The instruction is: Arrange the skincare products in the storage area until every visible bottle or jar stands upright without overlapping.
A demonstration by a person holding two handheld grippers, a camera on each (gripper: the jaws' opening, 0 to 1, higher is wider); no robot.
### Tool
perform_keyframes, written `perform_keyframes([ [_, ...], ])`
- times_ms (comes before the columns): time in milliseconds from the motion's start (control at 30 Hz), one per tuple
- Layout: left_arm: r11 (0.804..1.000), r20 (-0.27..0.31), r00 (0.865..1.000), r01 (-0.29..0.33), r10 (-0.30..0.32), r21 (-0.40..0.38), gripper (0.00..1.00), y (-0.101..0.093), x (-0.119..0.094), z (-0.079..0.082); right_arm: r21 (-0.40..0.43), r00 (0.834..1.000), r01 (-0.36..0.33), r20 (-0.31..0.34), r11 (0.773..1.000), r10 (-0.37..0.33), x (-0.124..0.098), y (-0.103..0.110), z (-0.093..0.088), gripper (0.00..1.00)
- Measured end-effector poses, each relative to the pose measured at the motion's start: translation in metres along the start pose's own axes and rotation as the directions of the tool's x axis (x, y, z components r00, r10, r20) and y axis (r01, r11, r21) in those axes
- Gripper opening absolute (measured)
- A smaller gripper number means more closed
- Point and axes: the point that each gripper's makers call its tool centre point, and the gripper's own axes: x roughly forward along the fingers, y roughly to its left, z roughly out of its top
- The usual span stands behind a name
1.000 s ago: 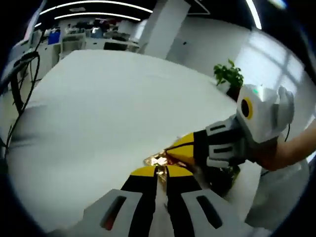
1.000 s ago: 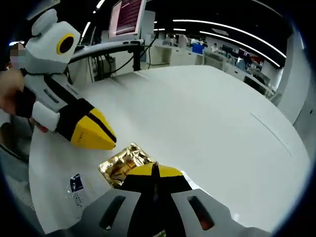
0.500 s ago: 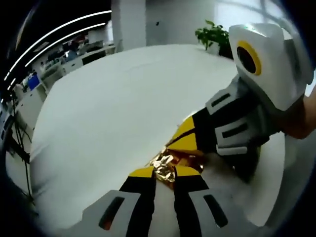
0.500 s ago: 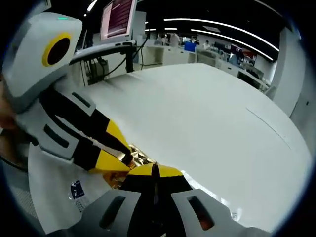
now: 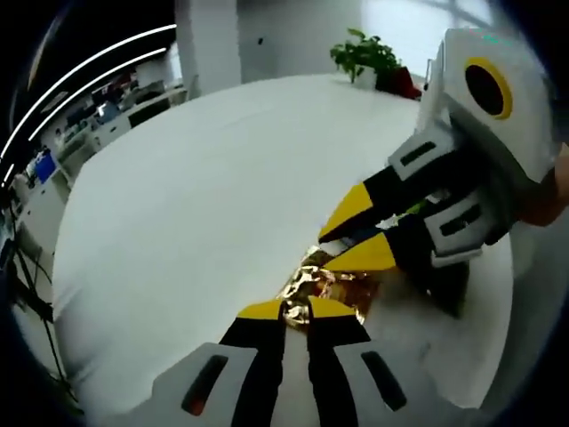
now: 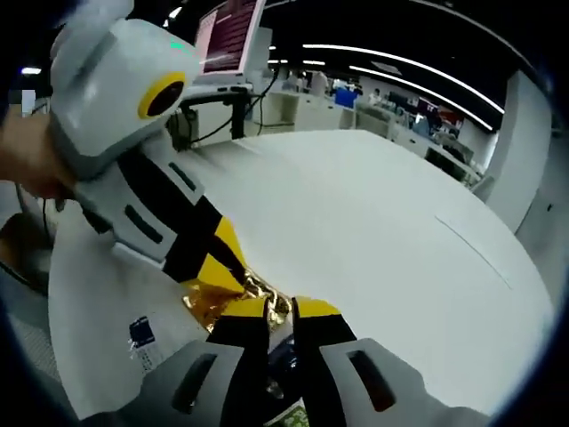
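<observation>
Near the edge of the white table, a crinkly gold foil packet lies flat. The left gripper pinches the packet's near edge, jaws almost together on the foil. The right gripper sits on the packet's far side with its yellow tips apart; in the right gripper view they straddle the foil. A small printed label lies just beside it.

Gold foil packet on white table
</observation>
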Motion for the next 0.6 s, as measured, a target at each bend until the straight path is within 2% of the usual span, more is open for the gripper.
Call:
perform_keyframes([
  [67,1.0,-0.002,1.0,0.014,-0.014,0.012,0.08,0.0,0.001,0.001,-0.012,0.999,-0.039,-0.001,0.999,0.039,0.001,0.012,0.0,0.1],
  [133,0.999,-0.004,1.0,0.026,-0.026,0.021,0.08,0.002,0.002,0.001,-0.032,0.998,-0.059,-0.03,0.998,0.058,0.005,0.018,-0.006,0.11],
  [233,0.998,-0.011,0.999,0.047,-0.046,0.031,0.09,0.004,0.003,0.001,0.021,0.993,-0.082,-0.079,0.996,0.084,0.007,0.027,-0.02,0.1],
  [267,0.998,-0.013,0.999,0.051,-0.051,0.036,0.09,0.004,0.003,0.001,0.082,0.996,-0.076,-0.043,0.994,0.079,0.008,0.028,-0.016,0.08],
  [333,0.998,-0.02,0.998,0.059,-0.058,0.039,0.09,0.003,0.003,0.001,0.102,0.996,-0.062,-0.059,0.993,0.069,0.007,0.027,-0.018,0.07],
  [467,0.996,-0.027,0.997,0.073,-0.072,0.051,0.1,0.004,0.006,0.003,0.242,0.995,-0.07,-0.056,0.968,0.086,0.007,0.039,-0.017,0.04],
  [600,0.994,-0.035,0.996,0.087,-0.085,0.065,0.1,0.004,0.008,0.004,0.259,0.994,-0.08,-0.051,0.963,0.096,0.006,0.05,-0.013,0.09],
])
